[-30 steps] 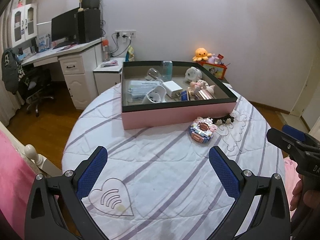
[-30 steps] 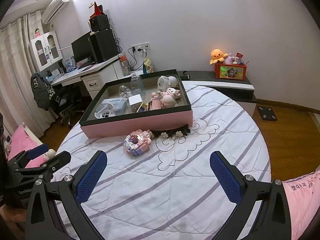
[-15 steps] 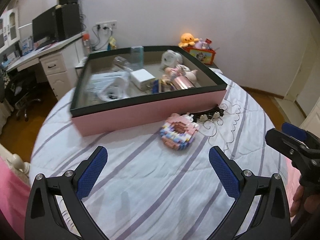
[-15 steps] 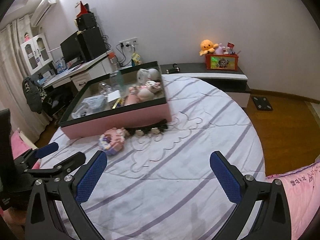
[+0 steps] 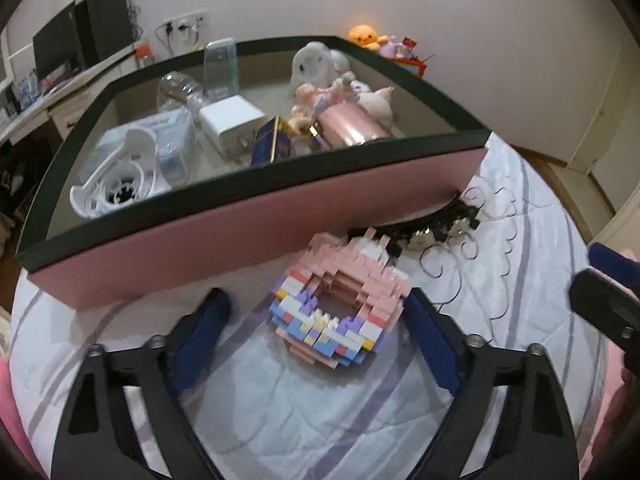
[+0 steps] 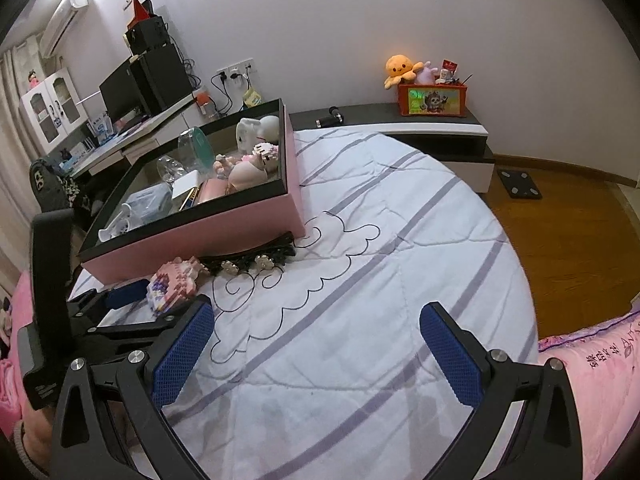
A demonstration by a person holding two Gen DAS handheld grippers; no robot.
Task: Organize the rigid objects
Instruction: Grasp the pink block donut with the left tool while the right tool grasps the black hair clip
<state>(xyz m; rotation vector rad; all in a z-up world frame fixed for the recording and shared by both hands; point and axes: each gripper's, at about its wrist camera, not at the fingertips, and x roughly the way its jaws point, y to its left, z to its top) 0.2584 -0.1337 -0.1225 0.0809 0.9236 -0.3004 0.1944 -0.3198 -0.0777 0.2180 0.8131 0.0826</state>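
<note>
A pastel brick-built model [image 5: 340, 300] lies on the striped bedcover in front of the pink box [image 5: 256, 220]; it also shows in the right wrist view [image 6: 176, 282]. My left gripper [image 5: 316, 332] is open, its fingers on either side of the model, not touching it. A black hair clip with pale flowers [image 5: 432, 232] lies against the box's front right corner, also seen in the right wrist view [image 6: 252, 260]. My right gripper [image 6: 318, 344] is open and empty over bare bedcover, right of the left gripper [image 6: 132, 308].
The pink box [image 6: 208, 232] with a dark rim holds several things: a white charger [image 5: 232, 124], a plush rabbit [image 5: 312, 64], a pink case [image 5: 352, 128], a white plastic part [image 5: 120, 176]. A low cabinet [image 6: 420, 128] and a desk [image 6: 132, 132] stand beyond the round bed.
My left gripper has moved forward and down to the brick model, which now sits between its open fingers. My right gripper has swung slightly and stays open.
</note>
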